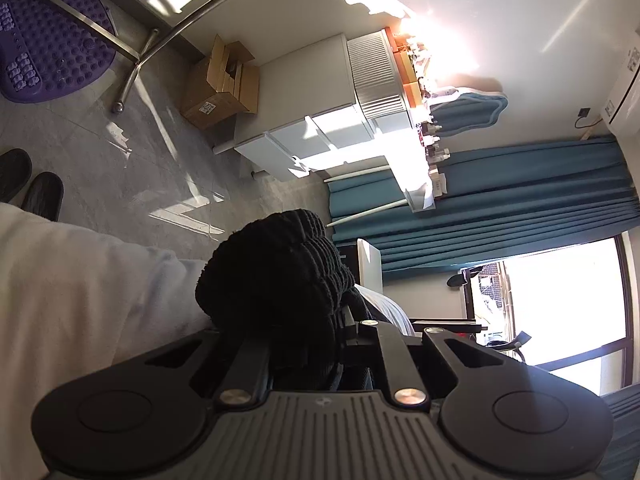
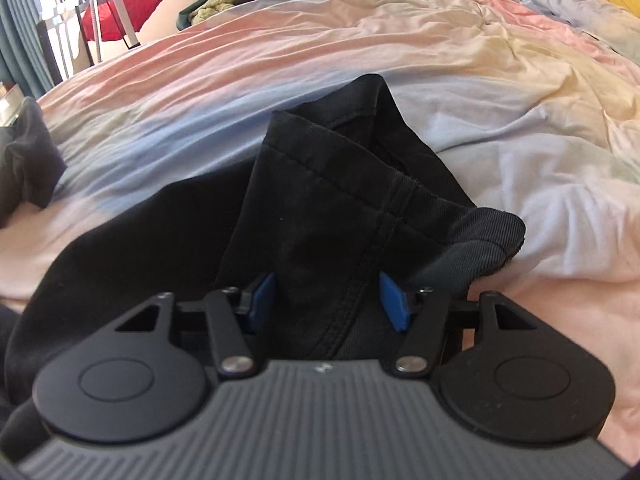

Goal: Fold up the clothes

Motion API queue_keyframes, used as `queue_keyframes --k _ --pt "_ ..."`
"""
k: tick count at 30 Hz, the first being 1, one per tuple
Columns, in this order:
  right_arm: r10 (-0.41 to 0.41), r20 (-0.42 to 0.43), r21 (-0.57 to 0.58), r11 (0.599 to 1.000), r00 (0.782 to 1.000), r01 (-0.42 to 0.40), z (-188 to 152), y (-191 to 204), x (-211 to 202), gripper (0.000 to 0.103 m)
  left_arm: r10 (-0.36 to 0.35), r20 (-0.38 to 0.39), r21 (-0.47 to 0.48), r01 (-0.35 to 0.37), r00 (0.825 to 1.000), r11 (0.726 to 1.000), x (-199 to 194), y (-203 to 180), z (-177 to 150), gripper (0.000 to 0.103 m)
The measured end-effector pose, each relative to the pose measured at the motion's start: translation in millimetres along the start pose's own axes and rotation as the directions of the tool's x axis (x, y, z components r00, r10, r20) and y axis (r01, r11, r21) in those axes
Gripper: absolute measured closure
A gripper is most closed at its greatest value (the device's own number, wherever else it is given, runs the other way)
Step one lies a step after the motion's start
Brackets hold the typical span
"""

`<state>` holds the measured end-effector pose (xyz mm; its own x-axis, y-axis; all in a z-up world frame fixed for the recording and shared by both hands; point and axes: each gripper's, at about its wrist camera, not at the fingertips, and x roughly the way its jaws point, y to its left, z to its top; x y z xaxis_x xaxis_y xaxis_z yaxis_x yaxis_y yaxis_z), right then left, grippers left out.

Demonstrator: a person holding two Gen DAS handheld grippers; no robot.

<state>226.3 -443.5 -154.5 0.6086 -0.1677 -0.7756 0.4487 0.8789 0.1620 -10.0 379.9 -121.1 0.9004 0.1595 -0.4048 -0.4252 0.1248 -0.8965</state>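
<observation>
A: Spreading over the bed (image 2: 460, 92), the quilt carries the black garment (image 2: 320, 208), bunched at its near edge.

B: And the grippers?

A: The right gripper (image 2: 327, 296) stands spread, a seamed fold between its blue pads (image 2: 394, 300). The left gripper (image 1: 308, 344) pinches something black and knitted, aimed floorward.

B: I'd close squarely across the seam, so both layers lift evenly.

A bedroom in a home.
A bed (image 2: 460, 60) with rumpled pastel bedding, teal curtains (image 1: 500, 208) beside a sunlit window (image 1: 560, 300), white drawers (image 1: 304, 136), probably toiletries on top, slippers (image 1: 28, 184) on the floor.
</observation>
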Motion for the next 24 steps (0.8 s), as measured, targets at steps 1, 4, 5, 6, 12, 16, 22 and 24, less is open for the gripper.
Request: queue_keyframes --k 1,4,5,6,12,16,22,24 --pt "0.003 0.000 0.006 1.000 1.000 -0.003 0.2 -0.1 -0.6 0.055 0.000 -0.001 -0.001 0.000 1.000 1.000 -0.2 0.0 -0.4 0.089" --pt "0.014 0.011 0.033 0.999 1.000 -0.014 1.8 -1.2 -5.6 0.076 -0.001 -0.005 0.008 0.001 1.000 1.000 -0.9 -0.9 -1.0 0.089" --pt "0.023 0.023 0.050 0.998 0.999 -0.024 3.4 -1.9 -9.4 0.083 -0.006 -0.006 0.008 0.006 1.000 1.000 -0.3 -1.3 -0.6 0.089" --pt "0.032 0.036 0.067 0.997 0.999 -0.034 4.9 -2.6 -13.1 0.086 -0.011 -0.007 0.007 0.011 1.000 1.000 0.3 -1.8 -0.1 0.089" --pt "0.113 0.136 0.185 0.973 0.984 -0.137 36.7 -9.4 -43.6 0.091 -0.043 -0.013 0.002 0.043 0.999 0.999 4.2 -4.3 2.7 0.089" --pt "0.189 0.229 0.269 0.931 0.955 -0.248 80.7 -15.1 -71.7 0.096 -0.072 -0.029 -0.009 0.072 0.997 0.997 7.3 -12.8 7.7 0.090" --pt "0.309 0.441 0.301 0.834 0.843 -0.463 136.1 -38.5 -138.3 0.096 -0.185 -0.086 -0.094 0.177 0.979 0.980 6.6 -37.1 26.2 0.091" --pt "0.315 0.515 0.297 0.807 0.797 -0.511 132.2 -62.0 -159.9 0.096 -0.196 -0.105 -0.106 0.185 0.975 0.977 4.5 -33.9 29.4 0.091"
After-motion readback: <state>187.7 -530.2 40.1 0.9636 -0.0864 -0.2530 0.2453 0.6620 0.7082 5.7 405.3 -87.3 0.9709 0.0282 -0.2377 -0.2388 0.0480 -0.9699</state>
